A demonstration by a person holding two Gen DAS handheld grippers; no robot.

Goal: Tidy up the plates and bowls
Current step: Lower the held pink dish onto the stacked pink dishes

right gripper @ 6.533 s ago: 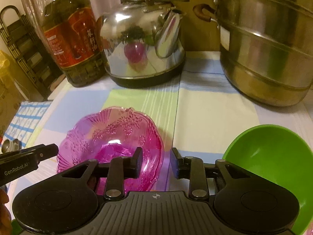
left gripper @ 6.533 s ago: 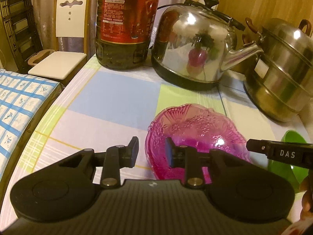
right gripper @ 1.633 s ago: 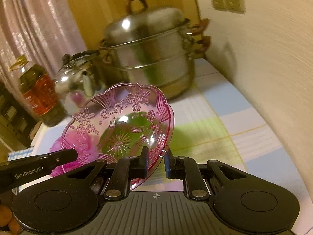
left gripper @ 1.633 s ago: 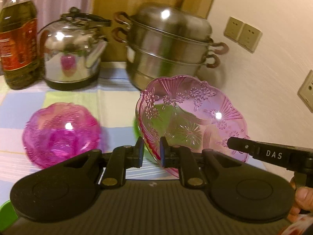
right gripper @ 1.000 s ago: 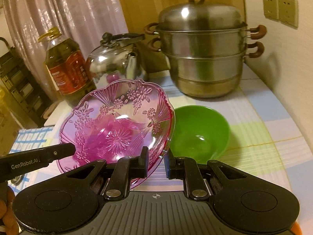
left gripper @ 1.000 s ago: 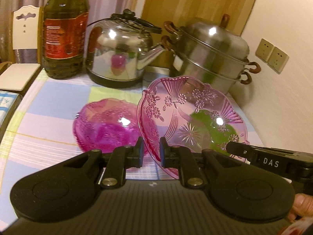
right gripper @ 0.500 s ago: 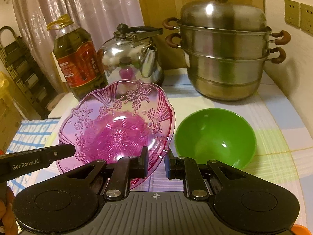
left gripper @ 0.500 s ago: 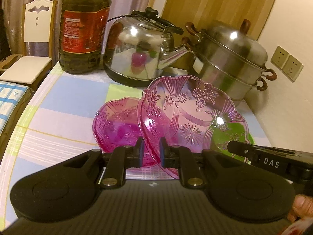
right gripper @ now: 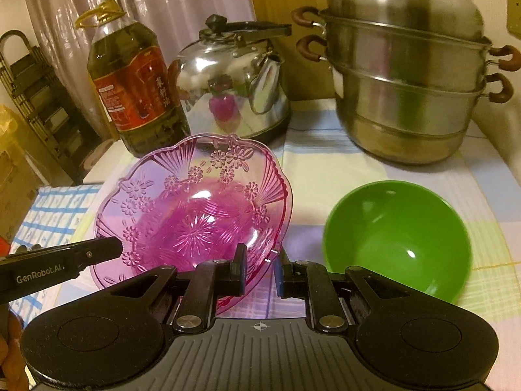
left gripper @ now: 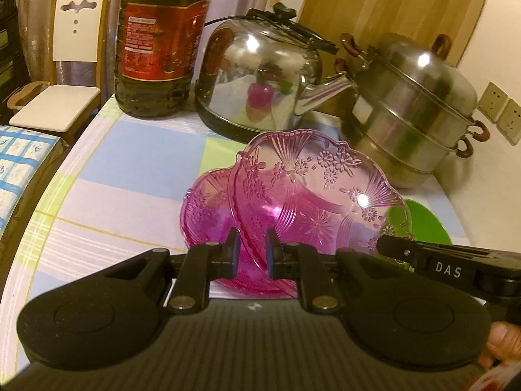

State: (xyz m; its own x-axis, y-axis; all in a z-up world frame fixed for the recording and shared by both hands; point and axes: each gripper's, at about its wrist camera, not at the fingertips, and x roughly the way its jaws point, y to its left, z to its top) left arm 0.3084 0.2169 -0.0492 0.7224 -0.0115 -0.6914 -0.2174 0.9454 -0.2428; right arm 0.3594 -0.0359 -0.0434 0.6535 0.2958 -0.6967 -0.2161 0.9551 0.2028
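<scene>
From the left wrist view, the left gripper point(left gripper: 251, 251) has its two fingers pinched on the near rim of a pale pink patterned plate point(left gripper: 319, 192), which it holds tilted up off the table, its hollow face turned toward the camera. Using the steel kettle point(left gripper: 260, 81) as the marker, the plate hangs in front of it, toward the camera. Just behind and to the left of the plate, a darker magenta bowl point(left gripper: 203, 215) sits on the checked tablecloth point(left gripper: 130, 163), partly hidden by the plate. A sliver of a green bowl point(left gripper: 423, 221) shows to the right of the plate, in front of the stacked steamer pot point(left gripper: 410, 110), which stands right of the kettle. An oil bottle point(left gripper: 159, 39) stands left of the kettle, and a white chair point(left gripper: 62, 75) lies farther left, off the table. One finger of the right gripper point(left gripper: 423, 257) reaches in from the right and meets the plate's right edge. From the right wrist view, the right gripper point(right gripper: 259, 267) is likewise closed on the lower right rim of the plate point(right gripper: 195, 208), while the left gripper's finger point(right gripper: 81, 257) meets its left edge. Here the plate is in front of the kettle point(right gripper: 234, 78) and slightly left, with the magenta bowl showing dimly through it. The green bowl point(right gripper: 397, 238) rests upright on the cloth, in front of the kettle and to its right, just beside the plate and not touching it.
</scene>
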